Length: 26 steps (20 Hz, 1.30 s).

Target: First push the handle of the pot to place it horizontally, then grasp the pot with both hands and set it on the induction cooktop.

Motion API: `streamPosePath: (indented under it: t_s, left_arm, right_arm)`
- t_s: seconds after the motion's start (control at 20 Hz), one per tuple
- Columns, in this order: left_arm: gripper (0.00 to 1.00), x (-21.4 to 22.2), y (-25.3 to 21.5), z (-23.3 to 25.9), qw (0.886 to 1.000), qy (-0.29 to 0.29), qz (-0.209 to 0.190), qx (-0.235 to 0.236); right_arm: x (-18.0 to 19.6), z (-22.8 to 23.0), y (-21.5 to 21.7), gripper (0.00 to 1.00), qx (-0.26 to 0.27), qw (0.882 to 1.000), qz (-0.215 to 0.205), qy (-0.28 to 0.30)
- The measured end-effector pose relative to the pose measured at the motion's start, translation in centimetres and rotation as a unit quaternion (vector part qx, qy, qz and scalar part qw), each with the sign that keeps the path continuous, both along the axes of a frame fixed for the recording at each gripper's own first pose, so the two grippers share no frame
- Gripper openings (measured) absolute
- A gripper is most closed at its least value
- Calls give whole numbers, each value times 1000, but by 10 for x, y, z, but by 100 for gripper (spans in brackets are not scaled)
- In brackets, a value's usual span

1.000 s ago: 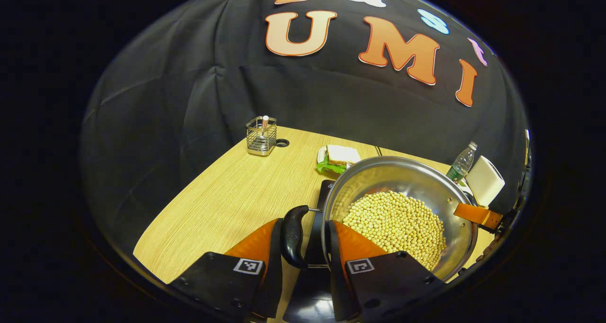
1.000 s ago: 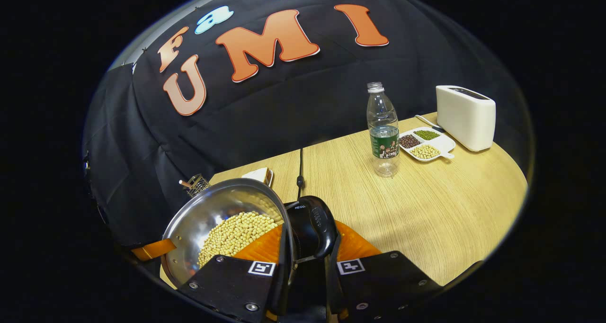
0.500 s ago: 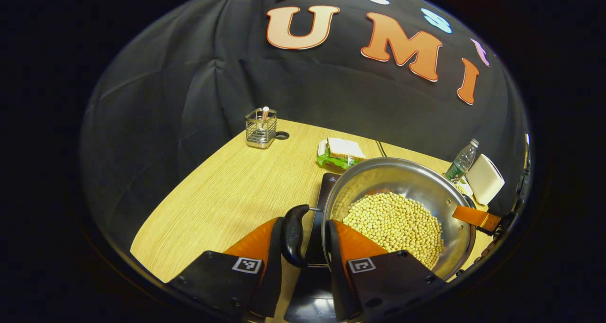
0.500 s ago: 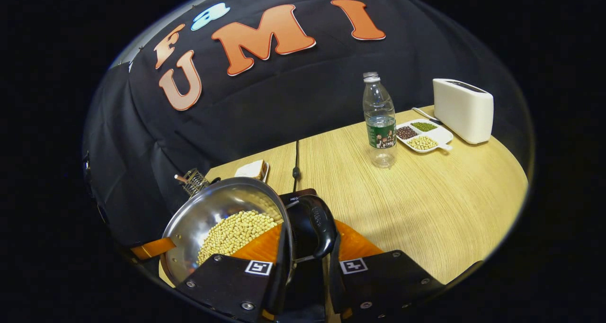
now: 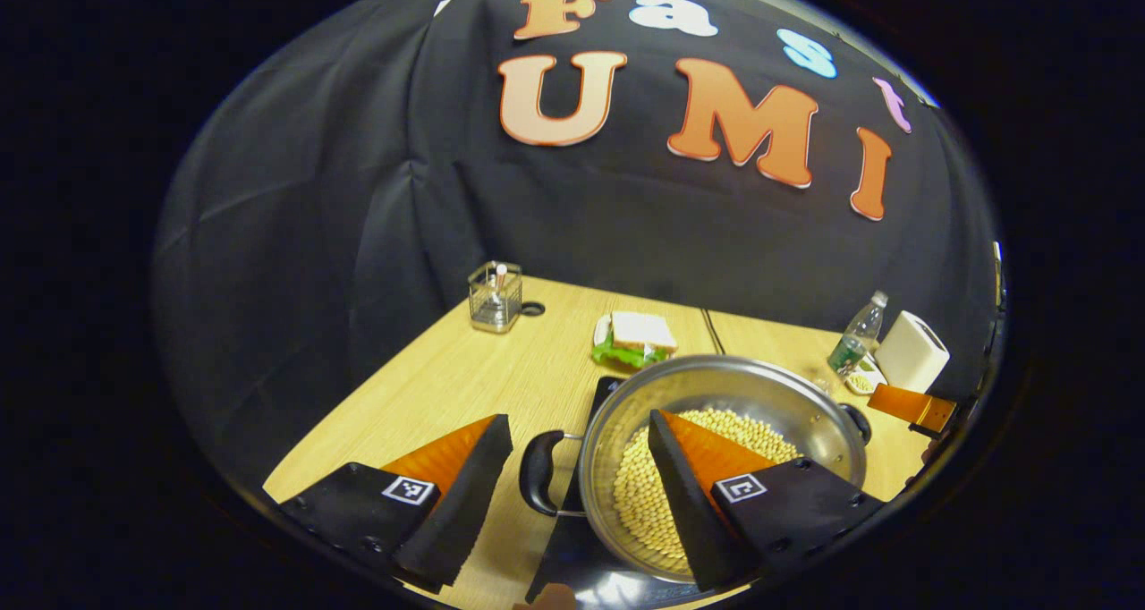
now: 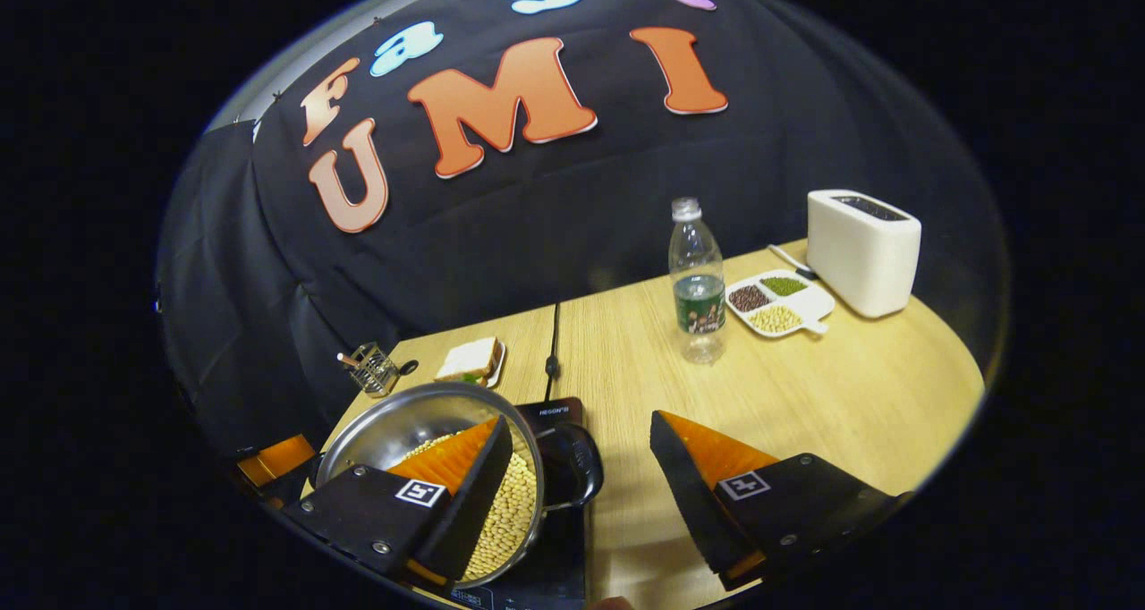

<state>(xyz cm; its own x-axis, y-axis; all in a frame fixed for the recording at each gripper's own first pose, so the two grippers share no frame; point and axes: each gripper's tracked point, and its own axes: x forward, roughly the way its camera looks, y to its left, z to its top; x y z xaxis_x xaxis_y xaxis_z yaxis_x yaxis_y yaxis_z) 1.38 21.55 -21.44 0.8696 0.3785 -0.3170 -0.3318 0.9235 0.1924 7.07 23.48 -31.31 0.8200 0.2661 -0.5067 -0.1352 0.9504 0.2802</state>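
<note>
The induction cooktop (image 5: 597,561) is mostly hidden under the steel pot (image 5: 716,386) of soybeans standing on it near the desk's (image 5: 465,386) front edge; its front is cut off in both views. The left gripper (image 5: 580,453) has its jaws spread wide, holding nothing, astride the pot's left handle (image 5: 535,471). The right gripper (image 6: 580,453) is likewise wide open around the right handle (image 6: 572,465). Bare desk lies right of the pot, toward the water bottle (image 6: 697,279), bean tray (image 6: 776,299) and toaster (image 6: 860,250) at the far right corner.
</note>
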Motion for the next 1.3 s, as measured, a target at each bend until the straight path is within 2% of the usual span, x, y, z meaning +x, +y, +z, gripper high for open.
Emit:
streamPosePath:
  t_s: [0.3, 0.65, 0.9, 0.95, 1.0, 1.3]
  left_arm:
    - [98, -8, -58, 120, 992, -115, -34, 43]
    - [99, -39, -102, 230, 973, -214, -40, 71]
    - [98, -62, -122, 268, 962, -253, -47, 89]
    - [99, -65, -130, 272, 960, -258, -53, 89]
    - [99, -68, -136, 273, 960, -261, -60, 86]
    - [99, -64, -161, 266, 965, -244, -80, 60]
  right_arm:
    - [6, 106, -70, 95, -50, 992, -19, -113]
    - [-10, 198, -138, 95, -73, 976, -39, -200]
    - [-32, 239, -168, 100, -92, 966, -30, -241]
    - [-34, 246, -174, 95, -93, 964, -33, -248]
    - [-35, 250, -181, 95, -94, 962, -37, -253]
    - [-46, 264, -197, 95, -83, 959, -42, -269]
